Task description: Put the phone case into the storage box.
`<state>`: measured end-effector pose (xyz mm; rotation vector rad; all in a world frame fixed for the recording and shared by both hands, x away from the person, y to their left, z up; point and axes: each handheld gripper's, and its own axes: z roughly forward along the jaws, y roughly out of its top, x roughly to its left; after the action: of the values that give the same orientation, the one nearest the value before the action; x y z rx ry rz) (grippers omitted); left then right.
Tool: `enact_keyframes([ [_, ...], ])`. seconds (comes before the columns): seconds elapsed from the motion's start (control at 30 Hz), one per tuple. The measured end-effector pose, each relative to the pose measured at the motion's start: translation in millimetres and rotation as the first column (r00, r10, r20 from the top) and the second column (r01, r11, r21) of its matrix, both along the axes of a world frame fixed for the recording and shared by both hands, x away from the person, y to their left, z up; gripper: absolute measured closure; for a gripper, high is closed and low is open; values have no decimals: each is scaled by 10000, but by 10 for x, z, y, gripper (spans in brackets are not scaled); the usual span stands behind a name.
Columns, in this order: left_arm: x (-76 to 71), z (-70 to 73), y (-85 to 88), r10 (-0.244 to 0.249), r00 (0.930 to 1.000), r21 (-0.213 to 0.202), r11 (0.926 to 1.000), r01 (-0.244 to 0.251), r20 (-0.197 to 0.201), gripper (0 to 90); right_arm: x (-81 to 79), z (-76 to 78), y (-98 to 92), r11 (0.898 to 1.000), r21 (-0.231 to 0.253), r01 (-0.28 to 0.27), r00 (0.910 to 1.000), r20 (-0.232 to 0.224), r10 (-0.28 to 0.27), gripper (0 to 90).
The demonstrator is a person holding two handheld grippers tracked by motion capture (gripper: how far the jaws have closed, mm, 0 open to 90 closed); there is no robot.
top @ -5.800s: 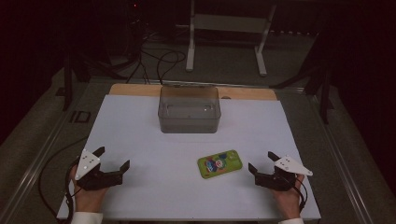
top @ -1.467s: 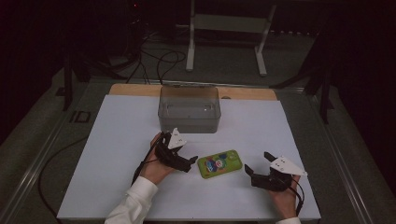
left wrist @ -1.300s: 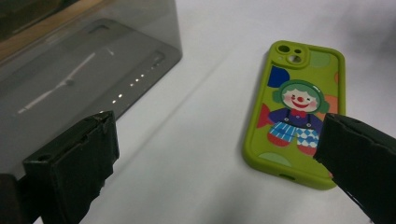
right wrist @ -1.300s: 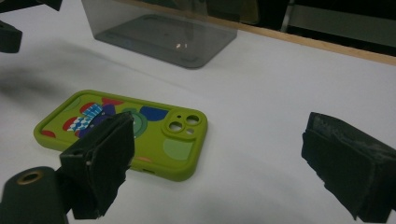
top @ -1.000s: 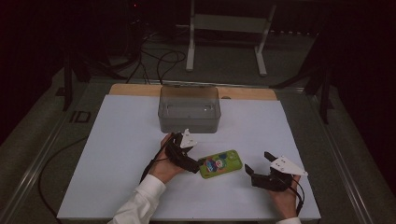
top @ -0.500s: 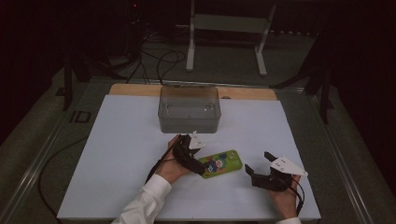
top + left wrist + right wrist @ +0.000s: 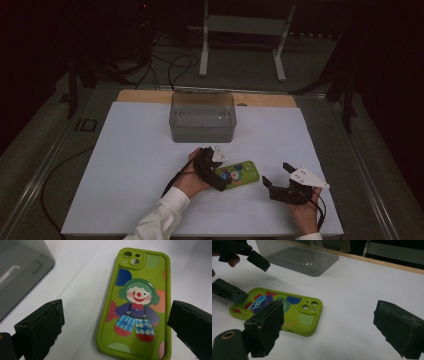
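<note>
A lime-green phone case (image 7: pixel 135 307) is seen lying flat, back side up, printed with a cartoon clown — green hair, red nose, blue checked trousers — among coloured dots, and with a raised camera block at one end. It rests on a white table sheet (image 7: pixel 130 165) edged at the far side by a wooden strip (image 7: pixel 260 99); beyond the table a dim floor with loose cables (image 7: pixel 170 62) and the feet of a white stand (image 7: pixel 240 45) can be made out. A clear grey plastic box (image 7: pixel 202 116) is set on the sheet ahead of the left gripper and a little off from it. The left gripper (image 7: pixel 216 175) is held low over the clown end of the case, its jaws spread wide to either side of the case's width and closed on nothing; whether either jaw touches the case cannot be told. In the left gripper view the long axis of the case runs straight away from the tool, camera end farthest. The right gripper (image 7: pixel 276 176) is held just beside the camera end (nearest to it), jaws likewise wide apart and empty, and the case's long axis points roughly from one gripper towards the other.
</note>
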<state>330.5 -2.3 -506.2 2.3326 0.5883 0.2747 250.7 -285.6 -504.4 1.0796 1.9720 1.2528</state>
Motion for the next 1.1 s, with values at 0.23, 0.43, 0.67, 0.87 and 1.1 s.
enact_keyframes([
  [0.23,6,-51,-86,-342,9981,592,9976,372,-505,25,-1,0,-8,10000,1,6,10000,19,-6,98],
  [0.43,22,-70,-152,-514,9953,843,9947,583,-818,53,-1,1,-10,10000,0,12,10000,16,-12,97],
  [0.67,18,-79,-256,-788,9921,1298,9873,912,-978,106,1,-2,-10,10000,-16,-14,10000,12,14,98],
  [0.87,46,-127,-322,-782,9877,1624,9816,1000,-1355,122,1,-1,-12,10000,5,-5,10000,15,5,98],
  [1.1,82,-102,-372,-792,9831,2055,9721,1128,-1649,124,2,-4,-2,10000,-42,-42,10000,14,42,98],
])
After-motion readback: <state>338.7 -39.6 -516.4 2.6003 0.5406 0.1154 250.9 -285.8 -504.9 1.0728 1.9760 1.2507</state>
